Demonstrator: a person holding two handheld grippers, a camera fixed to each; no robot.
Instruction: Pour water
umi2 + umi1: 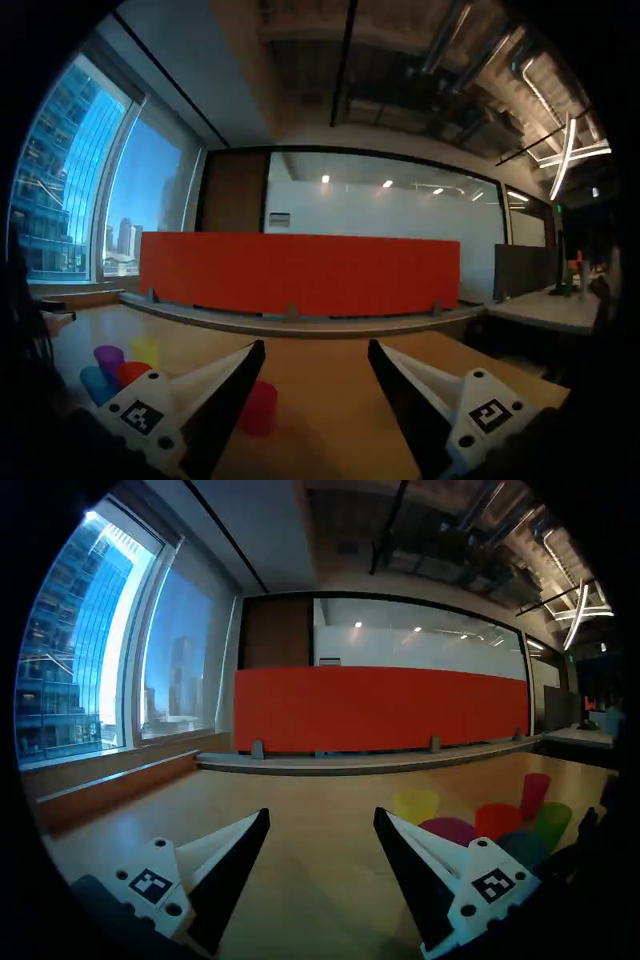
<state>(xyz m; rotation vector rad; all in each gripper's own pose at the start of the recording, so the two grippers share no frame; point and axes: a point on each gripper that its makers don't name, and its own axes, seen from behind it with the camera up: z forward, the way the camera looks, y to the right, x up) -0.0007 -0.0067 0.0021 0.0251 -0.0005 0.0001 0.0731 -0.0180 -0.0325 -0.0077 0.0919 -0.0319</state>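
Observation:
Several coloured plastic cups stand grouped on the wooden table (320, 864). In the left gripper view they sit to the right: a yellow cup (416, 806), a magenta cup (450, 830), a red cup (498, 819), a tall pink cup (535, 794), a green cup (553, 822). My left gripper (320, 814) is open, with nothing between its fingers, left of the cups. In the right gripper view a pink cup (261, 408) stands just behind the left finger; a purple cup (109, 362), a yellow cup (146, 350) and a red cup (133, 373) are farther left. My right gripper (314, 346) is open and holds nothing.
An orange divider panel (376, 708) runs along the table's far edge. Tall windows (72, 664) are on the left. Another desk (544, 308) stands off to the right. Bare tabletop (320, 416) lies ahead of both grippers.

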